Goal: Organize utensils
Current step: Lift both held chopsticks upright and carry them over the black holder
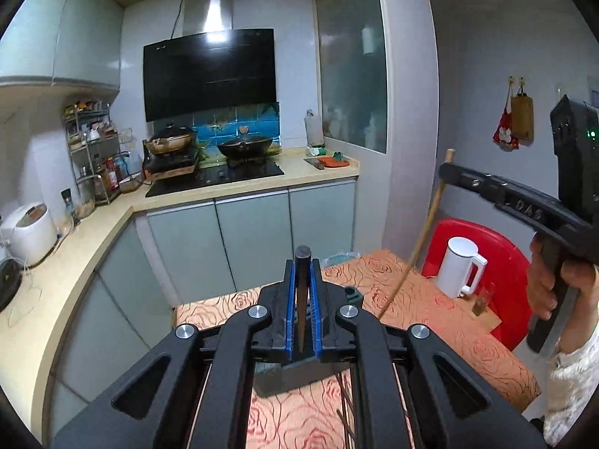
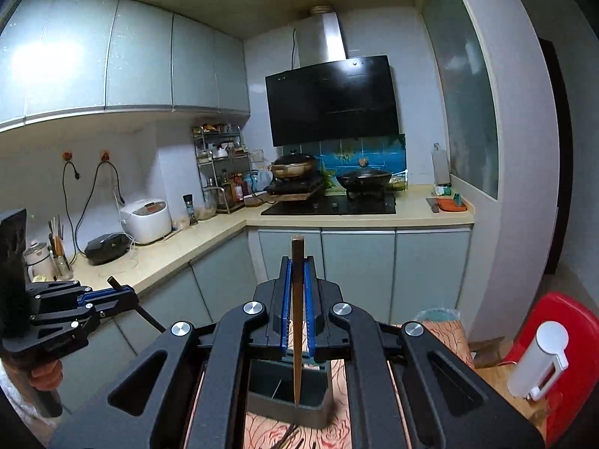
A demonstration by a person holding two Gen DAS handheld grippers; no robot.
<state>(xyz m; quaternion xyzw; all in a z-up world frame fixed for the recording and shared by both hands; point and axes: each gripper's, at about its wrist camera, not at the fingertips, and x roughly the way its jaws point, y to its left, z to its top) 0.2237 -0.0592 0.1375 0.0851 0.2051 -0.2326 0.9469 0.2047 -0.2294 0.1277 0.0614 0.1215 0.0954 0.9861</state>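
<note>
Both grippers raised above the table (image 1: 430,299), each clamped on one chopstick. Left gripper (image 1: 303,262): blue pads (image 1: 289,307) pressed together on a dark chopstick (image 1: 301,299) that stands near upright between them, its blunt top poking just above the fingertips, its thin end hanging below the pads. Beneath and just beyond the fingers, a grey holder (image 1: 295,374) sits on the rose-patterned cloth; a few dark sticks (image 1: 346,411) lie on the cloth just right of it, under the gripper body. Right gripper (image 2: 297,262): pads (image 2: 286,307) closed on a light brown chopstick (image 2: 297,318), also near upright, square top above the fingertips, tapered tip hanging over the holder's (image 2: 288,404) open compartment; cannot tell whether the tip touches the rim. From the left wrist view, the right gripper (image 1: 447,168) shows off to the right, held by a hand (image 1: 561,284), its pale stick (image 1: 415,247) slanting down toward the table. From the right wrist view, the left gripper (image 2: 129,293) shows far left with the dark stick (image 2: 138,305) angled through its fingers. White kettle (image 1: 458,267) stands on the table right of the fingers, in front of a red chair (image 1: 498,262).
</note>
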